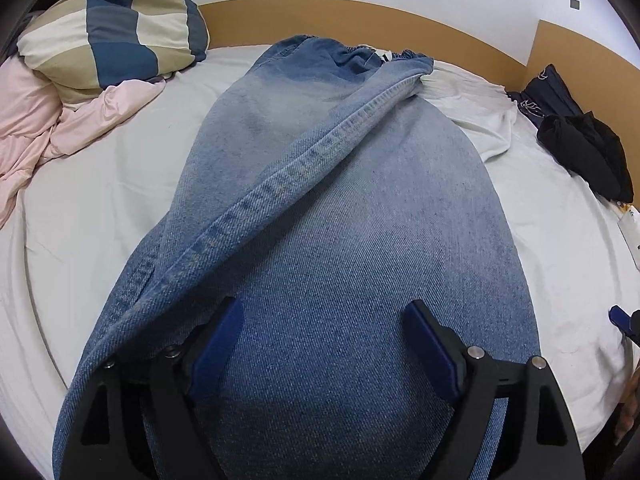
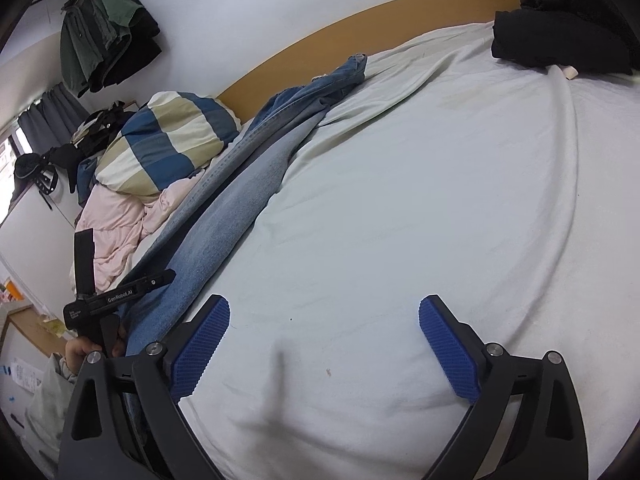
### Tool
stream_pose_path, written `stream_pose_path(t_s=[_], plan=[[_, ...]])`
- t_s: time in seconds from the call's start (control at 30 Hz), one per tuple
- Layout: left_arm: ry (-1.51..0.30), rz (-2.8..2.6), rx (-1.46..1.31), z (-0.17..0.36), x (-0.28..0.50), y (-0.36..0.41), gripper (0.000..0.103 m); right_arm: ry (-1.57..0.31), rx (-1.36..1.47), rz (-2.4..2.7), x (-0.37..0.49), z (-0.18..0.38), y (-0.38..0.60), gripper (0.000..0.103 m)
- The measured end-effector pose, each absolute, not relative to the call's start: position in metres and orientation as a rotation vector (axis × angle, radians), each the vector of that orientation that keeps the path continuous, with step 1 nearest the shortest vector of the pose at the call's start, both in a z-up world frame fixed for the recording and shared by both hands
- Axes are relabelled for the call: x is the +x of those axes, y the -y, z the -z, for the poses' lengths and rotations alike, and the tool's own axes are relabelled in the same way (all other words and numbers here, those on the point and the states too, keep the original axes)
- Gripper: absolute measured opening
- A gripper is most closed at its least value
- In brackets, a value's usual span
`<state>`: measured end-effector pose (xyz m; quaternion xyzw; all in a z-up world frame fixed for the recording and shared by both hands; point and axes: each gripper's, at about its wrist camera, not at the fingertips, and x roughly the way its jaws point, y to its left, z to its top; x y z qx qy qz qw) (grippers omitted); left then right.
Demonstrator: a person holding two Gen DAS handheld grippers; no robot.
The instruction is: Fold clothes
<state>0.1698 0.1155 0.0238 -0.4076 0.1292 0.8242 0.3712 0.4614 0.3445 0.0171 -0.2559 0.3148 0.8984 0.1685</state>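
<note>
Lying lengthwise on the bed (image 2: 400,200), the jeans (image 1: 340,200) look folded leg over leg but not yet folded short, while the left gripper (image 1: 324,316) hovers released over them and the right gripper (image 2: 324,312) gapes empty above bare sheet.

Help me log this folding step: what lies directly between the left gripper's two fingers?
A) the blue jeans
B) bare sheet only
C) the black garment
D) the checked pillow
A: in the left wrist view the open left gripper has the blue jeans spread between its fingers, pads apart.
</note>
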Motion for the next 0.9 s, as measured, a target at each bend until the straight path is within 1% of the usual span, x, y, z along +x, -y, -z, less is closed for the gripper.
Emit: stream_pose_path(t_s=[0.1, 0.27, 0.4, 0.5, 0.63, 0.67, 0.77, 0.83, 0.9], plan=[[-0.336, -2.113, -1.044, -0.024, 0.170, -0.116, 0.085, -0.926, -0.723, -2.553, 0.464, -0.018, -0.350, 0.099], [-0.331, -2.102, -1.044, -0.023, 0.170, -0.115, 0.087, -0.919, -0.683, -2.536, 0.466, -0.041, -0.370, 0.099], [-0.319, -2.108, -1.039, -0.024, 0.173, -0.113, 0.087, -0.829, -0.663, -2.508, 0.457, -0.085, -0.401, 0.100], [-0.280, -2.182, -1.043, -0.029, 0.175, -0.105, 0.087, -0.809, -0.603, -2.516, 0.440, -0.123, -0.425, 0.103], [-0.231, -2.311, -1.030, -0.051, 0.180, -0.088, 0.087, -0.783, -0.576, -2.498, 0.400, -0.158, -0.462, 0.103], [-0.215, -2.324, -1.017, -0.056, 0.178, -0.085, 0.088, -0.797, -0.592, -2.469, 0.388, -0.163, -0.474, 0.103], [-0.089, -2.330, -1.096, -0.056, 0.164, -0.079, 0.088, -0.875, -0.611, -2.397, 0.352, -0.174, -0.509, 0.103], [-0.046, -2.339, -1.142, -0.054, 0.156, -0.080, 0.088, -0.939, -0.598, -2.366, 0.328, -0.178, -0.531, 0.103], [-0.002, -2.355, -1.162, -0.054, 0.149, -0.081, 0.088, -0.964, -0.591, -2.333, 0.298, -0.178, -0.552, 0.103]])
